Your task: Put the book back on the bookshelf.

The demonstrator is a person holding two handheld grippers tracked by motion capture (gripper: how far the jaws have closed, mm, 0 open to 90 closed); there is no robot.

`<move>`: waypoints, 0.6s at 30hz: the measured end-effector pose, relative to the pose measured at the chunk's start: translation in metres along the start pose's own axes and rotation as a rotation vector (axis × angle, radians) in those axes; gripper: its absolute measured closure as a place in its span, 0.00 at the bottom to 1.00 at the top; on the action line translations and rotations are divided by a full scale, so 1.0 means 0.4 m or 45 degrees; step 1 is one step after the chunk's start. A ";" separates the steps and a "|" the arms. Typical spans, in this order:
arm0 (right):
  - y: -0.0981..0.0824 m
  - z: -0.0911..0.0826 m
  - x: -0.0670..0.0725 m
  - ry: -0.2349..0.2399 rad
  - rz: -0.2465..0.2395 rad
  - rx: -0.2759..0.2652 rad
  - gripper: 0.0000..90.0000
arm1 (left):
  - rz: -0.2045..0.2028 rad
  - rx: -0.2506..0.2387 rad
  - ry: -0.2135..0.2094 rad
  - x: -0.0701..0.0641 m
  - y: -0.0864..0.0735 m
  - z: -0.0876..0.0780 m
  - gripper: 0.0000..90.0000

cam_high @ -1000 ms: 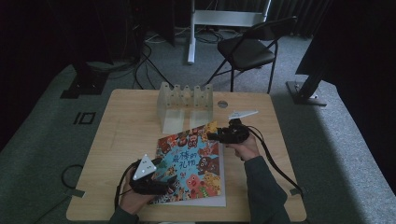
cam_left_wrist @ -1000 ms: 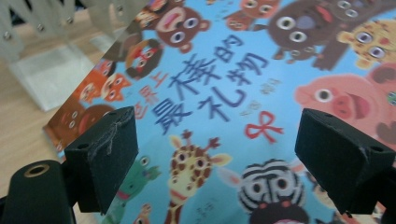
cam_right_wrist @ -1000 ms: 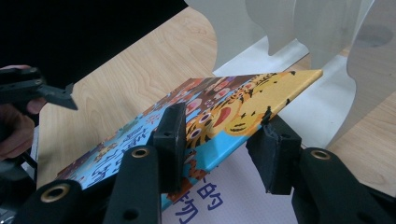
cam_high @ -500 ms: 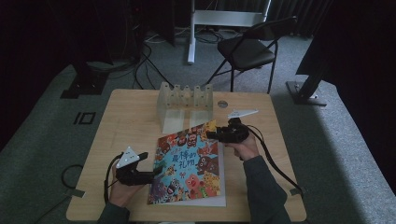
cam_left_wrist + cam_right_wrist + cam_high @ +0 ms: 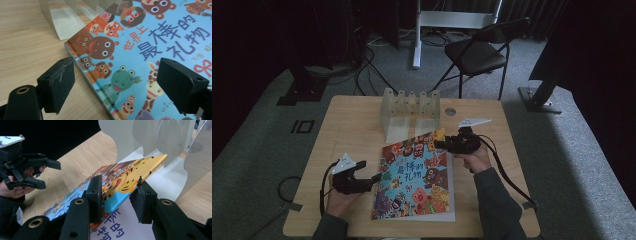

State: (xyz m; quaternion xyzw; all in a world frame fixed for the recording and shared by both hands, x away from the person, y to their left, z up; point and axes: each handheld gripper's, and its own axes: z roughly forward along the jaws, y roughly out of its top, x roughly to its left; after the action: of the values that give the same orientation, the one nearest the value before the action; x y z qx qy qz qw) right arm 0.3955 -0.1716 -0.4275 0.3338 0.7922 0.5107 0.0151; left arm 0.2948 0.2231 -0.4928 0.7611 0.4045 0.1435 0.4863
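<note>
A colourful picture book lies on the wooden table. Its far right corner is raised off a white-covered book beneath. My right gripper is shut on that corner, one pad on the cover, one under it; its jaws have just been closing on it. My left gripper stands open at the book's left edge. In the left gripper view its jaws stand wide apart either side of that edge of the book, touching nothing.
A translucent divider rack stands just beyond the book, close to the raised corner. A small round fitting sits in the tabletop beside it. A folding chair and cables are on the floor behind the table.
My left gripper has slid leftward, from over the book's cover to its left edge. The right gripper has stayed at the book's far corner.
</note>
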 end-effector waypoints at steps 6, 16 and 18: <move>0.002 -0.018 0.011 0.001 -0.016 -0.027 0.71 | 0.007 -0.010 0.003 0.004 0.008 -0.007 0.17; 0.011 -0.062 0.025 0.027 -0.015 -0.096 0.77 | 0.014 0.008 -0.008 0.008 0.015 -0.003 0.17; 0.012 -0.068 0.028 0.031 -0.018 -0.102 0.78 | 0.014 0.007 -0.012 0.010 0.017 -0.003 0.17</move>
State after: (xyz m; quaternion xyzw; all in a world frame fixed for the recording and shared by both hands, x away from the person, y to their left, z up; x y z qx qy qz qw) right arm 0.3793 -0.1860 -0.4073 0.3210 0.7737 0.5457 0.0224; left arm 0.2999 0.2256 -0.4873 0.7653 0.3985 0.1415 0.4852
